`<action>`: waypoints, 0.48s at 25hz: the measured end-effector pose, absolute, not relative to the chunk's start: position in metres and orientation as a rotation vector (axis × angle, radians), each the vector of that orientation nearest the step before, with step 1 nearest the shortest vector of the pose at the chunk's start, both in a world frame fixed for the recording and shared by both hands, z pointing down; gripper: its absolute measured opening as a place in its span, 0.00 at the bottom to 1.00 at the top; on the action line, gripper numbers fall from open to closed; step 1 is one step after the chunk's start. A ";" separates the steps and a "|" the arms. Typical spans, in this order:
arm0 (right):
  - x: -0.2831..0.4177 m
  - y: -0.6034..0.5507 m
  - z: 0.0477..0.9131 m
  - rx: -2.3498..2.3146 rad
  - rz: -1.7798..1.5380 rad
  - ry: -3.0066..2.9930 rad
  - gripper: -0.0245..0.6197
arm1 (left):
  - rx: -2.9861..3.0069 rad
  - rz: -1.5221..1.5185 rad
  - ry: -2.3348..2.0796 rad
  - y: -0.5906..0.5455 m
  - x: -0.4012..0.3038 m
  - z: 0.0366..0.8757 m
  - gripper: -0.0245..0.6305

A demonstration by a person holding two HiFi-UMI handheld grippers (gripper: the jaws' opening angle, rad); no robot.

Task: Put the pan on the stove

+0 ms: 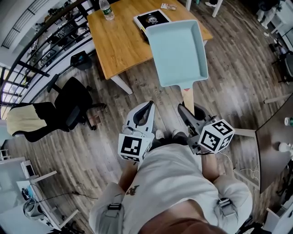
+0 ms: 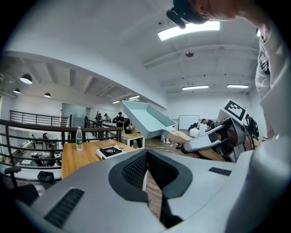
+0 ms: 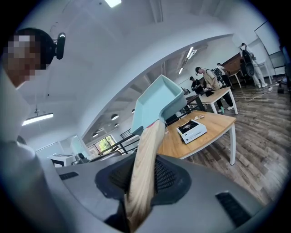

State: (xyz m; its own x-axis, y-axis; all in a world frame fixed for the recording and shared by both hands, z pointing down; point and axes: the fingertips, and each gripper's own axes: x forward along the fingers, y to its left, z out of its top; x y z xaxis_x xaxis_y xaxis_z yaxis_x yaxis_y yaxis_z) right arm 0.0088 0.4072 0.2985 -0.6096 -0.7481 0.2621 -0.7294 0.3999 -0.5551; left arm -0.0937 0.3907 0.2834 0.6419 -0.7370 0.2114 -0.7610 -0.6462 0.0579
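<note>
A pale teal rectangular pan [image 1: 178, 48] with a wooden handle [image 1: 187, 97] hangs level over the floor, its far end above the near corner of the wooden table [image 1: 114, 45]. My right gripper [image 1: 187, 109] is shut on that handle; in the right gripper view the handle [image 3: 143, 168] runs up between the jaws to the pan [image 3: 157, 102]. A white portable stove [image 1: 152, 19] with a black top sits on the table just beyond the pan. My left gripper [image 1: 147, 107] is beside the right one, shut and holding nothing. The left gripper view shows the pan [image 2: 145, 118] and the stove [image 2: 110, 151].
A water bottle [image 1: 106, 9] stands at the table's far side. A black office chair [image 1: 73, 103] is on the floor to the left, near a metal railing [image 1: 46, 27]. A dark tabletop [image 1: 274, 137] lies at the right. Several people [image 3: 209, 77] stand at desks farther off.
</note>
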 end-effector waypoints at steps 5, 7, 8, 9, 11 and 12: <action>0.015 0.386 0.297 -1.364 -1.006 2.613 0.20 | 2.715 0.261 -1.237 0.372 -0.083 0.285 0.07; 0.019 0.375 0.298 -1.351 -1.005 2.621 0.20 | 2.710 0.268 -1.247 0.363 -0.078 0.286 0.07; 0.022 0.369 0.299 -1.344 -1.005 2.626 0.20 | 2.708 0.270 -1.252 0.359 -0.075 0.286 0.07; 0.025 0.365 0.300 -1.338 -1.006 2.629 0.20 | 2.709 0.272 -1.255 0.355 -0.072 0.287 0.07; 0.032 0.356 0.302 -1.324 -1.015 2.635 0.20 | 2.707 0.279 -1.261 0.348 -0.065 0.288 0.07; 0.035 0.351 0.303 -1.314 -1.022 2.638 0.20 | 2.704 0.287 -1.267 0.344 -0.061 0.289 0.07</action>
